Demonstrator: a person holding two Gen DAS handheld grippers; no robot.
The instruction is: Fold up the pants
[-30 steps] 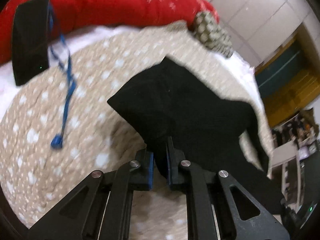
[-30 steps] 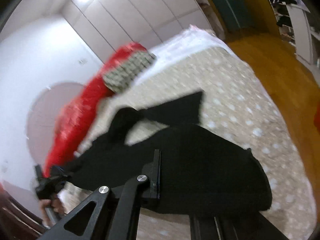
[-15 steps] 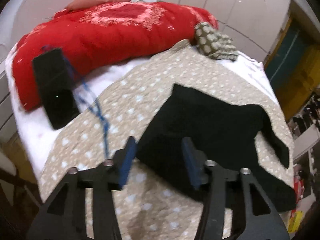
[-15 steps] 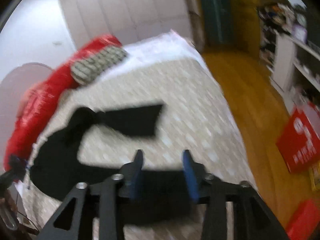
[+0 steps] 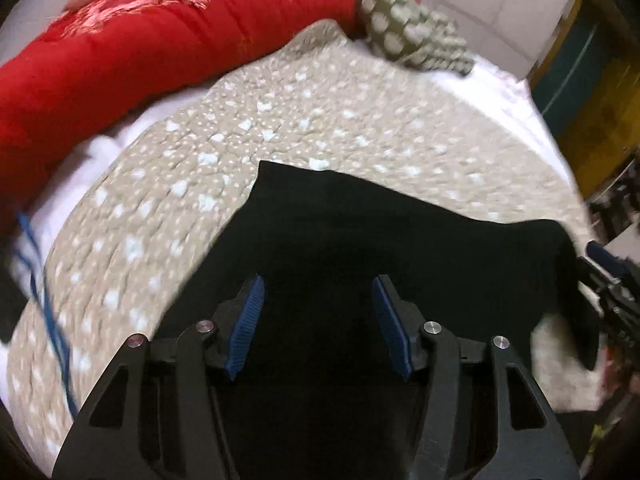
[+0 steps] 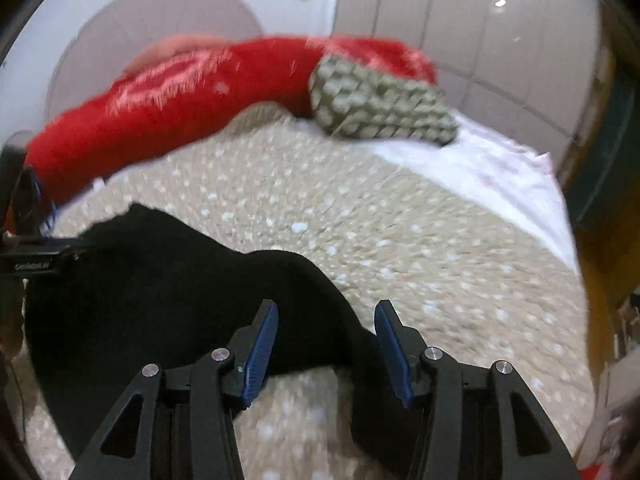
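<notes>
On the beige spotted quilt [image 5: 208,148] covering the bed lie the black pants [image 5: 360,232], spread flat on the quilt's near half, with one squared end reaching toward the quilt's middle and a narrower flap trailing off toward its right edge. Over the pants hangs the left gripper [image 5: 316,320], its jaws standing wide apart with nothing between the blue pads [image 5: 244,328]; dark cloth fills the whole gap beneath them. Toward the quilt's right side, the right gripper [image 6: 325,344] is likewise spread wide and holds nothing, a rounded bulge of the pants [image 6: 160,280] running under its left pad and bare quilt [image 6: 400,216] showing beyond its right one. Beyond the quilt's far edge a red blanket [image 5: 132,44] is heaped along the head of the bed, and a green-grey patterned cushion [image 5: 408,36] sits beside it at the quilt's far right corner. A white sheet [image 6: 480,160] shows past the quilt near that cushion. Off the quilt's left edge a blue cord [image 5: 40,280] trails down.
</notes>
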